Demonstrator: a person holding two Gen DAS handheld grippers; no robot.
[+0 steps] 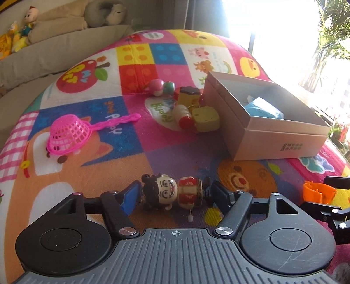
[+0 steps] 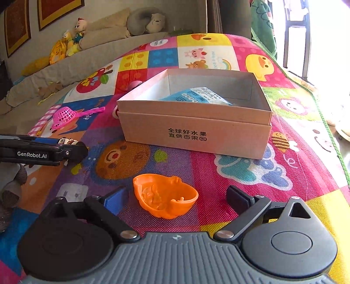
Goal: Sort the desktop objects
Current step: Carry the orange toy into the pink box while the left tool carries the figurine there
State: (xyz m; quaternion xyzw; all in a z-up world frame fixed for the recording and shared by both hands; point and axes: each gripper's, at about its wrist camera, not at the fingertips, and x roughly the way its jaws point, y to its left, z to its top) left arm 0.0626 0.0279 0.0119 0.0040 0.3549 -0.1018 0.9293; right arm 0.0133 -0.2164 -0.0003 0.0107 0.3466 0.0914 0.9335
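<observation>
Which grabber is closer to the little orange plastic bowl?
Right. The right gripper has its open fingers on either side of the orange plastic bowl. The left gripper is off to its left, around a doll.

Low wrist views, shared box [image 1: 273, 122]

This is looking like a home living room. A colourful children's play mat [image 2: 218, 181] is covering the surface, with small toys lying on it. A beige sofa [image 2: 98, 50] is running along the mat's far-left edge, carrying stuffed toys [image 2: 72, 41] and a neck pillow [image 2: 146, 20]. Framed pictures [image 2: 59, 11] are hanging above, and daylight is pouring through a window [image 2: 317, 32] beyond the right edge.
</observation>
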